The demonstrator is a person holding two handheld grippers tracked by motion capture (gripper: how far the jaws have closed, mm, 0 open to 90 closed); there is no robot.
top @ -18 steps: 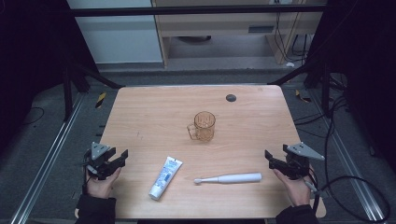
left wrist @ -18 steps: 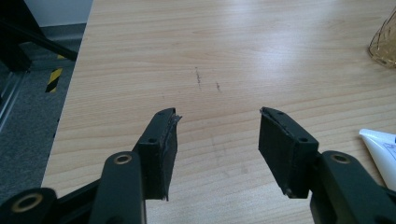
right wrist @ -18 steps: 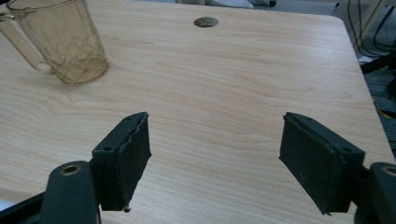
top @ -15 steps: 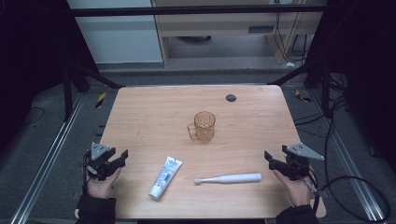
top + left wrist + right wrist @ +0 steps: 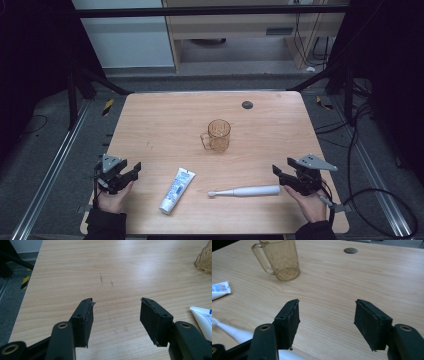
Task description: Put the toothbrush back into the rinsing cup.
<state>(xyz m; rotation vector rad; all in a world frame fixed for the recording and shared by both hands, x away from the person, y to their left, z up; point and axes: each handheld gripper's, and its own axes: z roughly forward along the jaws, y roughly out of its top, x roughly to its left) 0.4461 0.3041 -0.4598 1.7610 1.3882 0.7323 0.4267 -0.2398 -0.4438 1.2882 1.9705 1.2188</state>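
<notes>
An amber see-through mug (image 5: 218,135) (image 5: 279,260) stands upright in the middle of the wooden table (image 5: 165,120), handle to its left. A white toothpaste tube (image 5: 177,190) (image 5: 203,317) lies near the front edge, left of centre. A white electric toothbrush (image 5: 245,191) (image 5: 229,331) lies flat to its right, brush head toward the tube. My left gripper (image 5: 133,169) (image 5: 115,308) hovers at the front left corner, open, nothing between its pads. My right gripper (image 5: 281,168) (image 5: 327,308) sits at the front right, open, just beside the toothbrush's handle end.
A small dark round grommet (image 5: 247,104) (image 5: 350,250) is set into the table near the back. Black frame bars and cables (image 5: 370,195) surround the table; grey floor lies beyond its edges. A shelf unit stands behind the table.
</notes>
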